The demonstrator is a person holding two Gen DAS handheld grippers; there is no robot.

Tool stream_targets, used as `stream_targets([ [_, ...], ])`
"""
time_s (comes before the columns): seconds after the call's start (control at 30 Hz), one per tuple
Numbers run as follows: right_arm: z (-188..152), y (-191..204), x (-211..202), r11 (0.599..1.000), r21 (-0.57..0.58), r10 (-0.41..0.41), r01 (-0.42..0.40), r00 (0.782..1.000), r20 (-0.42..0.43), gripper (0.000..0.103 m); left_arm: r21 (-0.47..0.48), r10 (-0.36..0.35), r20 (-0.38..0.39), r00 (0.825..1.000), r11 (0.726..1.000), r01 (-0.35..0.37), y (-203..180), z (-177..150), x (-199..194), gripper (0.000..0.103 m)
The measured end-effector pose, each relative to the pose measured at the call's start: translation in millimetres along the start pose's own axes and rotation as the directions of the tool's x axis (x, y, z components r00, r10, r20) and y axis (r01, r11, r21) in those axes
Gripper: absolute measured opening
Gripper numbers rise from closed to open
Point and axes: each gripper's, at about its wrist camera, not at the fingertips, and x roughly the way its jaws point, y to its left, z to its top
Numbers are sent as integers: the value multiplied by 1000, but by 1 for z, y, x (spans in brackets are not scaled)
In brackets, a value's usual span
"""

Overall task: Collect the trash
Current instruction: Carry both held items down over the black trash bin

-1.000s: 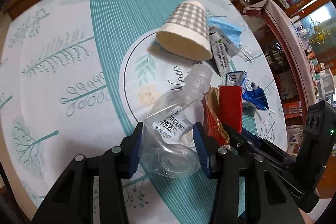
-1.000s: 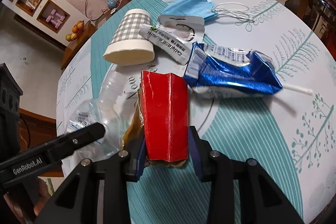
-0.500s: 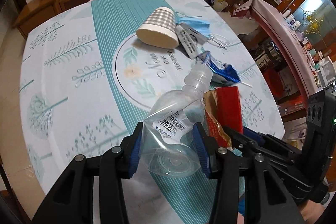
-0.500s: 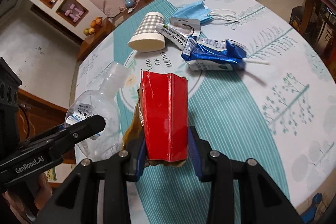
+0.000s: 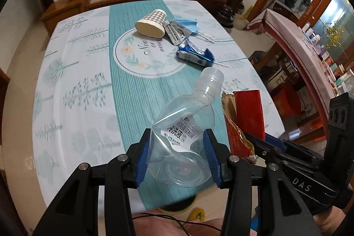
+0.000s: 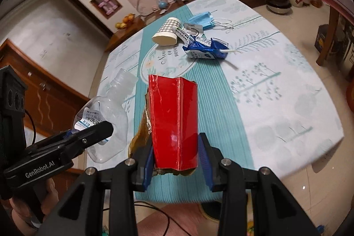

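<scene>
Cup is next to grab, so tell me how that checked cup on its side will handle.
The cup looks like thin paper, so probably light and easy to crush. Lying on its side on the table, it may roll in a curve if nudged. Its mouth is open and looks empty, so a spill seems unlikely.

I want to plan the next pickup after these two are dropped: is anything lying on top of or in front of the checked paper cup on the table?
Nothing visible covers the checked paper cup. It lies on its side, open mouth toward the cameras, with bare tablecloth in front. A silver sachet lies close beside it.
</scene>
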Motion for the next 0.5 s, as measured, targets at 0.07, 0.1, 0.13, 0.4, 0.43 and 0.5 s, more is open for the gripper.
stream_targets([
  [0.07, -10, -9, -14, 1000, -24, 13, -14, 1000, -6, 36, -27, 17, 13, 1000, 1000, -16, -14, -18, -9, 45],
  [0.1, -17, -14, -23, 999, -33, 23, -23, 1000, -14, 36, -44, 24, 15, 1000, 999, -24, -20, -27, -14, 45],
  [0.13, -22, -17, -29, 999, -40, 31, -32, 999, -19, 36, -60, 32, 18, 999, 998, -31, -27, -36, -18, 45],
  [0.4, -57, -40, -71, 992, -95, 83, -85, 996, -32, 36, -103, 109, 32, 994, 989, -105, -76, -99, -42, 45],
  [0.43, -62, -43, -75, 992, -93, 88, -91, 995, -39, 36, -104, 112, 21, 993, 989, -109, -81, -107, -43, 45],
  [0.5, -73, -49, -81, 991, -90, 96, -101, 994, -52, 36, -91, 124, 3, 992, 988, -123, -91, -119, -44, 45],
])
